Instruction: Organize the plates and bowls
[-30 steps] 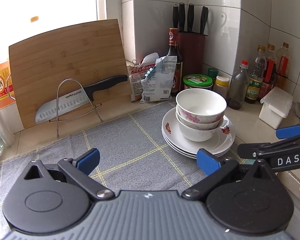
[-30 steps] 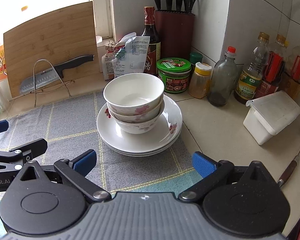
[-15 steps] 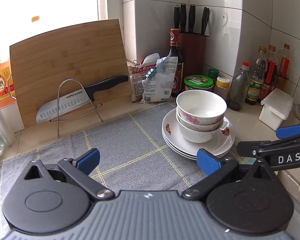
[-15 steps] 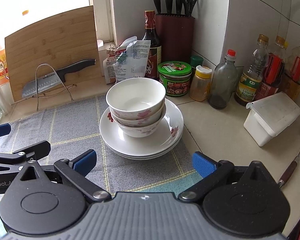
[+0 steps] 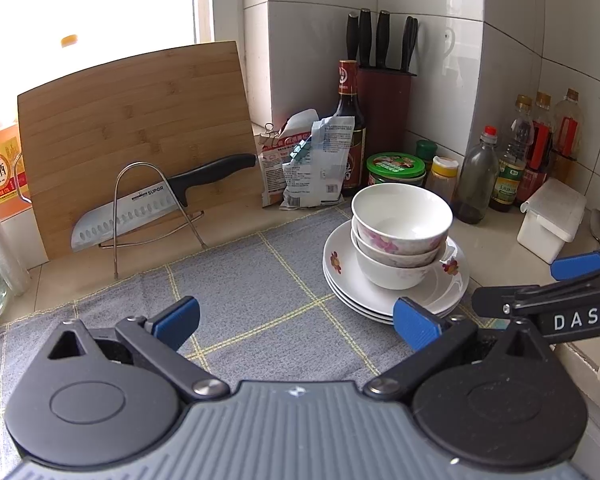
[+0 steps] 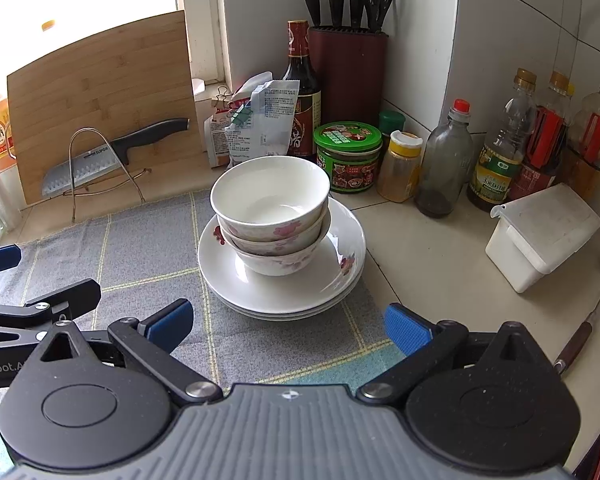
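Three white flowered bowls (image 5: 400, 232) (image 6: 270, 208) sit nested on a stack of three white flowered plates (image 5: 452, 284) (image 6: 340, 256) at the right edge of a grey checked cloth (image 5: 240, 292) (image 6: 140, 248). My left gripper (image 5: 296, 320) is open and empty, low over the cloth, to the left of and nearer than the stack. My right gripper (image 6: 286, 322) is open and empty, just in front of the plates. Each gripper shows at the edge of the other's view.
A bamboo cutting board (image 5: 132, 136) and a knife on a wire rack (image 5: 148, 208) stand at the back left. Snack bags (image 5: 308, 160), a sauce bottle, a knife block (image 6: 348, 68), jars, oil bottles (image 6: 496, 148) and a white lidded box (image 6: 544, 236) crowd the back and right.
Both grippers have drawn back a little from the stack, so the bowls and plates look slightly farther away. Nothing on the counter has moved.
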`<act>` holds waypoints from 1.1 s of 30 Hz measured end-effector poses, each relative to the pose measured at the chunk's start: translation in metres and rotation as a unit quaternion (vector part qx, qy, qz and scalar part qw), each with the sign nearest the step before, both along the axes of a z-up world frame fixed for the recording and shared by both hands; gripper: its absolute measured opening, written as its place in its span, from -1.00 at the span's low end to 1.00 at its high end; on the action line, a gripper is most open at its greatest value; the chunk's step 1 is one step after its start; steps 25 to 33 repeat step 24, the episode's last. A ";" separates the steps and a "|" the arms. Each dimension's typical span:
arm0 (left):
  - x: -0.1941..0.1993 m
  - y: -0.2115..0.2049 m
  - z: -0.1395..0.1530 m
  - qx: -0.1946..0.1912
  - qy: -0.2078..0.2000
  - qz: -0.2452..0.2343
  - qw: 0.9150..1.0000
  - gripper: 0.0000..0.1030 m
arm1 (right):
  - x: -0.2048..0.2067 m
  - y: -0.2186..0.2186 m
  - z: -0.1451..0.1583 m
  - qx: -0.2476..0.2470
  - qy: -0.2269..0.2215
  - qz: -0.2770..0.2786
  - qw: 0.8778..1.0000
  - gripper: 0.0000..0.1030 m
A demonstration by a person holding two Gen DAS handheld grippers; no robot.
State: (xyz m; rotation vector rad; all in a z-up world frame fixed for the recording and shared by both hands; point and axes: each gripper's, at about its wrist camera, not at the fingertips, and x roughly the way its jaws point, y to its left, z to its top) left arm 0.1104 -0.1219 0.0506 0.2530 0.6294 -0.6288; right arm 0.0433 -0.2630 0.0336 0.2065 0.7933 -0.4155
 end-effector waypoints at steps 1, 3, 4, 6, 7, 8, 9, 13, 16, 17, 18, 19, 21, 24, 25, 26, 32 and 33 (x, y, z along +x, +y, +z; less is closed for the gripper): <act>0.000 0.000 0.000 0.000 0.000 0.000 1.000 0.99 | 0.000 0.000 0.000 0.001 0.000 0.000 1.000 1.00; 0.000 0.000 0.000 0.000 -0.001 0.000 1.000 0.99 | 0.001 0.000 0.000 0.001 0.001 0.001 1.000 1.00; 0.000 0.000 0.000 0.000 -0.002 0.000 1.000 0.99 | 0.001 0.000 0.000 0.000 0.001 0.001 1.000 1.00; 0.000 0.000 0.001 0.000 -0.002 0.000 1.000 0.99 | 0.002 0.001 0.001 -0.002 0.002 0.002 1.000 1.00; 0.000 0.000 0.001 -0.001 -0.002 -0.001 1.000 0.99 | 0.002 0.001 0.001 -0.003 0.002 0.002 1.000 1.00; 0.000 0.000 0.001 0.000 -0.002 0.000 1.000 0.99 | 0.002 0.001 0.001 -0.005 0.002 0.002 1.000 1.00; 0.000 0.000 0.001 0.000 -0.002 0.000 1.000 0.99 | 0.002 0.002 0.002 -0.006 0.002 0.002 1.000 1.00; 0.000 0.000 0.002 -0.001 -0.001 0.001 1.000 0.99 | 0.002 0.002 0.003 -0.010 0.002 0.003 1.000 1.00; 0.000 0.000 0.002 -0.001 -0.001 0.001 1.000 0.99 | 0.003 0.002 0.003 -0.009 0.002 0.003 1.000 1.00; 0.000 -0.001 0.002 -0.001 -0.001 0.001 1.000 0.99 | 0.003 0.002 0.003 -0.008 0.003 0.003 1.000 1.00; 0.000 -0.001 0.002 -0.001 -0.001 0.002 1.000 0.99 | 0.003 0.002 0.003 -0.008 0.003 0.003 1.000 1.00; 0.000 -0.001 0.002 -0.001 -0.001 0.001 1.000 0.99 | 0.003 0.002 0.003 -0.009 0.003 0.002 1.000 1.00; 0.000 -0.001 0.002 -0.001 -0.001 0.002 1.000 0.99 | 0.002 0.003 0.003 -0.010 0.003 0.002 1.000 1.00; 0.000 -0.001 0.003 -0.002 0.000 0.001 1.000 0.99 | 0.002 0.003 0.003 -0.012 0.003 0.002 1.000 1.00; 0.000 -0.001 0.003 -0.002 0.000 0.001 1.000 0.99 | 0.002 0.003 0.003 -0.012 0.003 0.002 1.000 1.00; 0.000 -0.001 0.003 -0.002 0.000 0.001 1.000 0.99 | 0.002 0.003 0.003 -0.012 0.003 0.002 1.000 1.00; 0.000 -0.001 0.003 -0.002 0.000 0.001 1.000 0.99 | 0.002 0.003 0.003 -0.012 0.003 0.002 1.000 1.00; 0.000 -0.001 0.003 -0.002 0.000 0.001 1.000 0.99 | 0.002 0.003 0.003 -0.012 0.003 0.002 1.000 1.00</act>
